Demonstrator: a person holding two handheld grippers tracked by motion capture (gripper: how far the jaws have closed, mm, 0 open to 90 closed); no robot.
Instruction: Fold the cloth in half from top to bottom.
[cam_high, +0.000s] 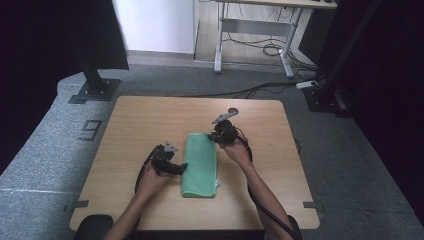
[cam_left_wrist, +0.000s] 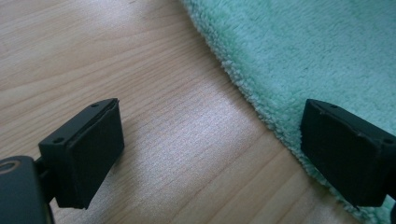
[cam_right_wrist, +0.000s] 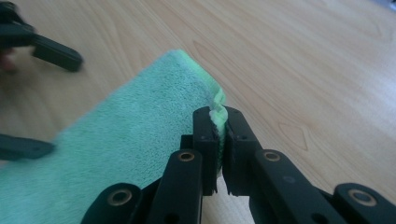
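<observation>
Currently the folded green microfibre towel (cam_high: 201, 164), lying mid-table (cam_high: 150, 120), is pinched at its far right corner by the clamped right gripper (cam_right_wrist: 218, 140), while the left gripper (cam_left_wrist: 210, 144), jaws spread, should be closed squarely over the near left edge before lifting.

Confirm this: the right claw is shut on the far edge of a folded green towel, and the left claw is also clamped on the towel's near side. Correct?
Not quite. The left claw is open, not clamped: the left gripper view shows its jaws wide apart, straddling the green towel's edge over the table. The right claw is indeed shut on the towel.
</observation>
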